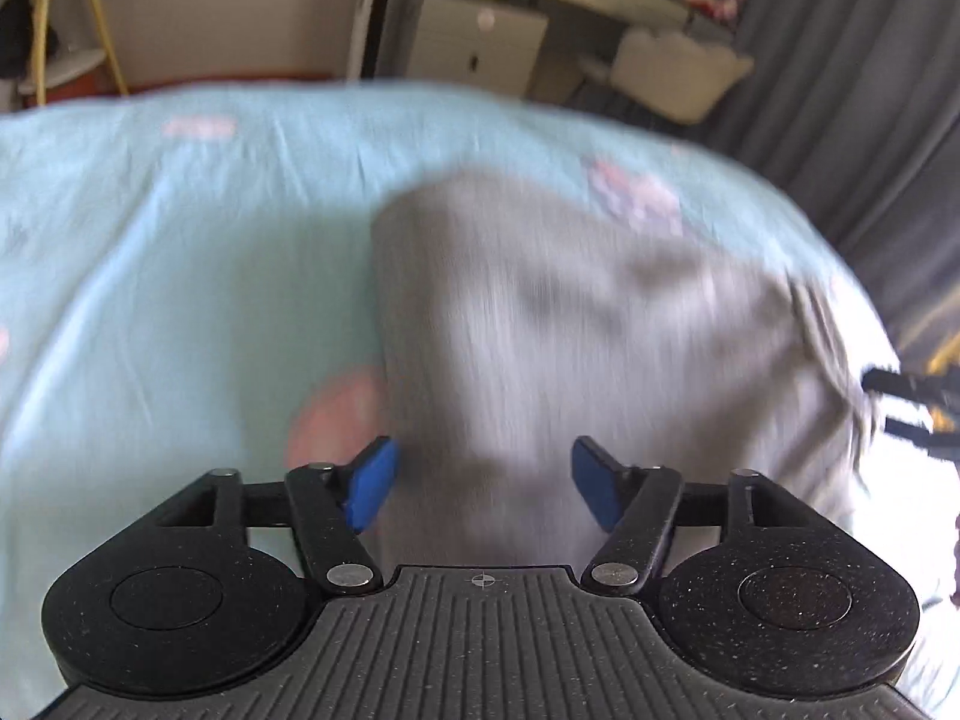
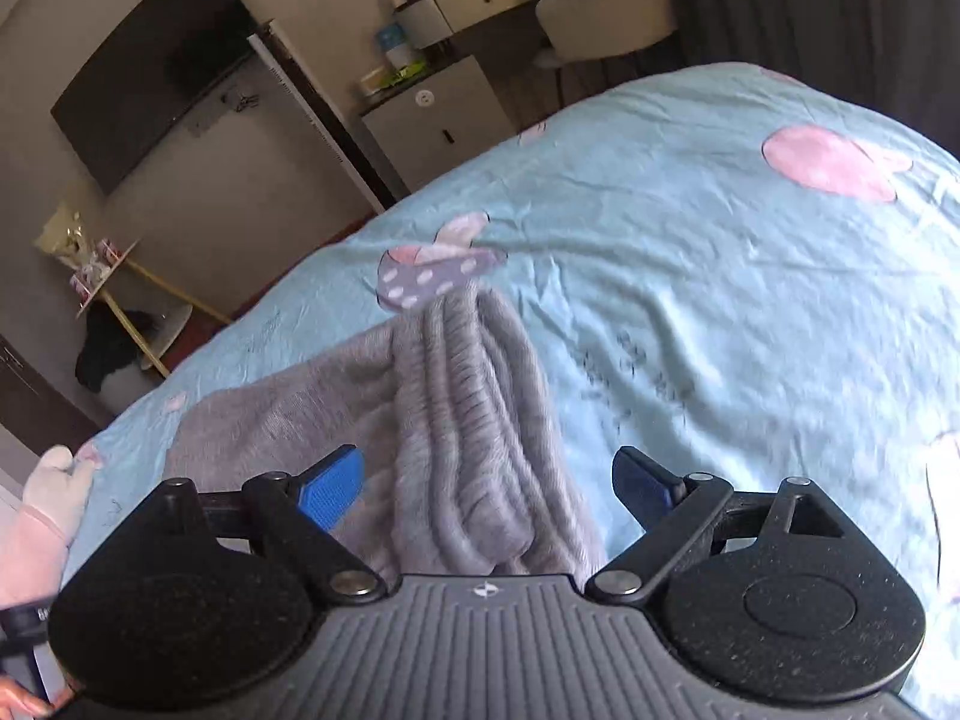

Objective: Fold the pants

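Observation:
Grey knit pants (image 1: 570, 348) lie on a light blue bed sheet (image 1: 180, 252). In the left wrist view the image is motion-blurred; my left gripper (image 1: 483, 489) is open, its blue pads on either side of the near end of the pants. In the right wrist view the ribbed, bunched waistband of the pants (image 2: 474, 420) runs between the blue pads of my right gripper (image 2: 489, 489), which is open just above it. The right gripper also shows at the right edge of the left wrist view (image 1: 912, 414).
The sheet (image 2: 720, 276) has pink and purple cartoon prints. Beyond the bed stand a white drawer cabinet (image 1: 474, 42), a desk with a white chair (image 2: 606, 0), a wall TV (image 2: 156, 66), a yellow-legged shelf (image 1: 54, 18) and grey curtains (image 1: 852, 90).

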`<state>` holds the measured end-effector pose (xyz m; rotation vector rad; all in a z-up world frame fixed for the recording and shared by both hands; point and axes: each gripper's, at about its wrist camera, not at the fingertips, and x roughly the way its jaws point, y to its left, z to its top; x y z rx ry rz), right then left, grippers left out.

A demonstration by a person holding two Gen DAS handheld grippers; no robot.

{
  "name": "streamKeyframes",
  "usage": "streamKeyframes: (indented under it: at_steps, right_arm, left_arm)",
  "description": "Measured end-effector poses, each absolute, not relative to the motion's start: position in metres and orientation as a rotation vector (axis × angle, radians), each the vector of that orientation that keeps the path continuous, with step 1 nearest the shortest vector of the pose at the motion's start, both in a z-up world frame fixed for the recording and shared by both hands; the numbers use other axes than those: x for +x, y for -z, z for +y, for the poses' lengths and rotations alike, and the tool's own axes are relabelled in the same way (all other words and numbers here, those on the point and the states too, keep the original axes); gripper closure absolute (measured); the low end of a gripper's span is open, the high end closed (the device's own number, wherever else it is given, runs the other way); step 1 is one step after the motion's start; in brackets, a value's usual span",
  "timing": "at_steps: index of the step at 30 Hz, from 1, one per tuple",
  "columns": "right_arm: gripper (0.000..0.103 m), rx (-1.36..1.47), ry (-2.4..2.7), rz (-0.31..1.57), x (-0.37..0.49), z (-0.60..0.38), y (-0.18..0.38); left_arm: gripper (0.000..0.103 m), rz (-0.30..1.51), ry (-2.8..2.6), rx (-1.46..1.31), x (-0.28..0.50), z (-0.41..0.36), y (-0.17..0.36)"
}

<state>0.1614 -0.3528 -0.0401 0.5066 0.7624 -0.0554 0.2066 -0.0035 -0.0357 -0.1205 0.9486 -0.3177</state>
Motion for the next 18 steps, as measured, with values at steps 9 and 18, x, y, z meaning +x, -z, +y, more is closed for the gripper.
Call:
streamKeyframes:
  at_steps: [9,18]
  right_arm:
    - [0.004,0.196,0.073,0.759,0.151,-0.325,0.071]
    - [0.004,0.172,0.110,0.750,0.139,-0.311,0.051]
  left_arm:
    - [0.009,0.936,0.209,-0.018,0.181,-0.012,0.061]
    - [0.009,0.933,0.134,0.021,0.170,-0.009,0.039]
